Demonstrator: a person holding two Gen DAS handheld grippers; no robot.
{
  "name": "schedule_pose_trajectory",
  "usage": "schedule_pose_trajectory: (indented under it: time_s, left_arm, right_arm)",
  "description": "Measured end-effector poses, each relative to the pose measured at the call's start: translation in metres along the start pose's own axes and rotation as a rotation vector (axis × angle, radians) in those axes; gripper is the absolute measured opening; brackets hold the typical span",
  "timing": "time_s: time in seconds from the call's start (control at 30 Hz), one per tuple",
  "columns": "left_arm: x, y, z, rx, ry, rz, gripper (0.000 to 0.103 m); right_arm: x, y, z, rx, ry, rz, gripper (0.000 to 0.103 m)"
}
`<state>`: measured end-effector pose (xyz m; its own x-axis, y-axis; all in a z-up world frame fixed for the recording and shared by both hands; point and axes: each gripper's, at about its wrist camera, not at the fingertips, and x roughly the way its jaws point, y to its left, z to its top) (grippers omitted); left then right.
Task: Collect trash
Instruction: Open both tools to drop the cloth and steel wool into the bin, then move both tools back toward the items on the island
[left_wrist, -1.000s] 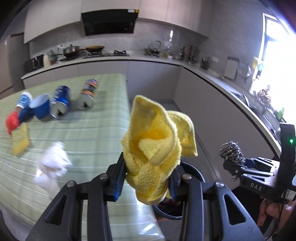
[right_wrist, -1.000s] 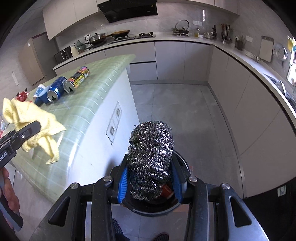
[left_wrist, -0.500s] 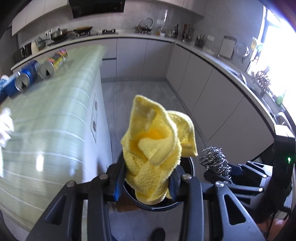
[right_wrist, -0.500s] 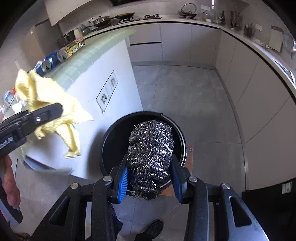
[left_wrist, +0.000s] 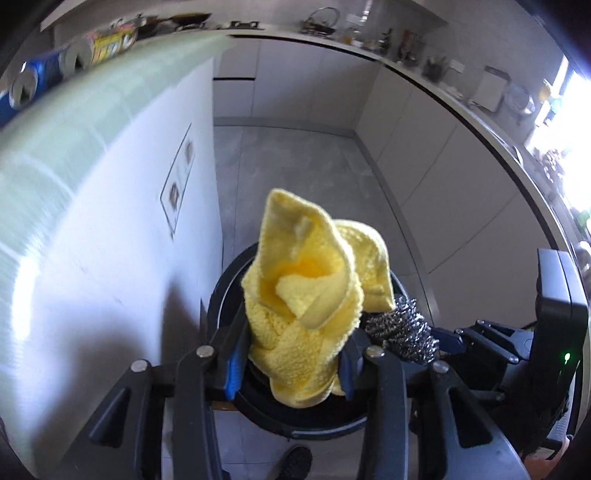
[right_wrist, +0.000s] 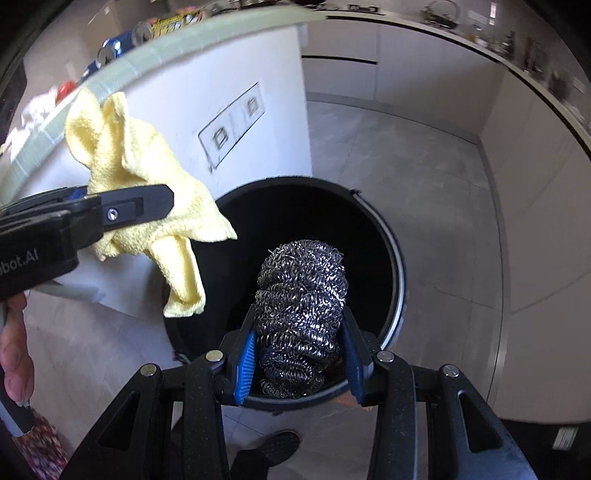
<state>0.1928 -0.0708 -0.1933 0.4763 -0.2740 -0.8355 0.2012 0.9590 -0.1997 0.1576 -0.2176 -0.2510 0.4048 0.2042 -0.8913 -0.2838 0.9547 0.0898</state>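
My left gripper (left_wrist: 291, 363) is shut on a crumpled yellow cloth (left_wrist: 306, 295) and holds it above the round black trash bin (left_wrist: 218, 295) on the floor. The cloth also shows in the right wrist view (right_wrist: 144, 192), hanging over the bin's left rim. My right gripper (right_wrist: 299, 363) is shut on a steel wool scrubber (right_wrist: 301, 306) and holds it over the open bin (right_wrist: 391, 280). The scrubber also shows at the right in the left wrist view (left_wrist: 402, 328).
The white kitchen island (right_wrist: 255, 70) with a green-tiled top stands just left of the bin. Cans (left_wrist: 48, 70) and white crumpled paper (right_wrist: 35, 109) lie on its top. Grey floor and white cabinets (left_wrist: 424, 177) lie beyond. A shoe (right_wrist: 275, 448) is below.
Both grippers have moved down and off the island top toward the bin. The cloth and the scrubber now hang over the bin's opening, and the bin looks larger.
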Motion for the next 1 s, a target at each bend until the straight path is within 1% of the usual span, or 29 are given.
schedule_pose_trajectory:
  time_s: [0.03, 0.07, 0.1, 0.13, 0.17, 0.2, 0.23, 0.3, 0.4, 0.53, 0.73, 0.8, 0.87, 0.9, 0.93, 1.0]
  left_arm:
    - [0.006, 0.003, -0.002, -0.03, 0.0, -0.03, 0.063]
    - [0.012, 0.007, -0.004, -0.07, 0.017, -0.018, 0.077]
    - [0.011, 0.011, -0.004, -0.099, 0.011, -0.003, 0.078]
    - [0.004, 0.016, -0.005, -0.14, -0.022, -0.011, 0.082]
    - [-0.001, 0.019, -0.004, -0.162, -0.043, -0.009, 0.086]
    - [-0.008, 0.02, -0.004, -0.17, -0.062, -0.001, 0.087]
    - [-0.014, 0.017, -0.004, -0.159, -0.073, 0.008, 0.088]
    - [-0.018, 0.01, -0.004, -0.112, -0.065, 0.003, 0.088]
    - [-0.02, -0.001, -0.007, -0.06, -0.051, 0.026, 0.088]
    - [-0.028, -0.005, -0.01, -0.067, -0.04, 0.042, 0.088]
    - [-0.047, -0.017, 0.001, -0.014, -0.053, 0.051, 0.088]
    - [-0.054, -0.023, 0.004, 0.009, -0.062, 0.051, 0.088]
    - [-0.066, -0.025, 0.005, 0.023, -0.079, 0.06, 0.088]
    - [-0.072, -0.027, 0.005, 0.026, -0.087, 0.056, 0.088]
    - [-0.081, -0.027, 0.004, 0.029, -0.097, 0.054, 0.088]
    - [-0.094, -0.026, 0.005, 0.025, -0.114, 0.051, 0.088]
  right_arm:
    - [0.007, 0.0, 0.001, -0.023, 0.003, 0.016, 0.048]
    - [0.013, 0.001, 0.0, -0.051, -0.002, 0.018, 0.075]
    - [0.021, 0.001, 0.0, -0.077, 0.004, -0.015, 0.103]
    - [0.03, -0.001, -0.002, -0.104, 0.039, -0.042, 0.103]
    - [0.032, -0.003, -0.003, -0.112, 0.054, -0.02, 0.103]
    - [0.034, -0.006, -0.004, -0.111, 0.063, -0.001, 0.103]
    - [0.03, -0.011, -0.006, -0.103, 0.05, -0.007, 0.103]
    - [0.023, -0.018, -0.007, -0.081, 0.033, -0.015, 0.103]
    - [0.014, -0.026, -0.007, -0.032, 0.026, -0.025, 0.103]
    - [0.0, -0.032, -0.009, 0.01, 0.046, -0.084, 0.103]
    - [-0.026, -0.046, -0.015, 0.082, 0.042, -0.125, 0.103]
    - [-0.041, -0.049, -0.015, 0.102, 0.028, -0.134, 0.103]
    - [-0.058, -0.052, -0.015, 0.134, 0.003, -0.094, 0.103]
    - [-0.067, -0.053, -0.014, 0.155, -0.017, -0.082, 0.103]
    - [-0.079, -0.053, -0.014, 0.171, -0.058, -0.073, 0.103]
    - [-0.096, -0.05, -0.012, 0.184, -0.111, -0.074, 0.103]
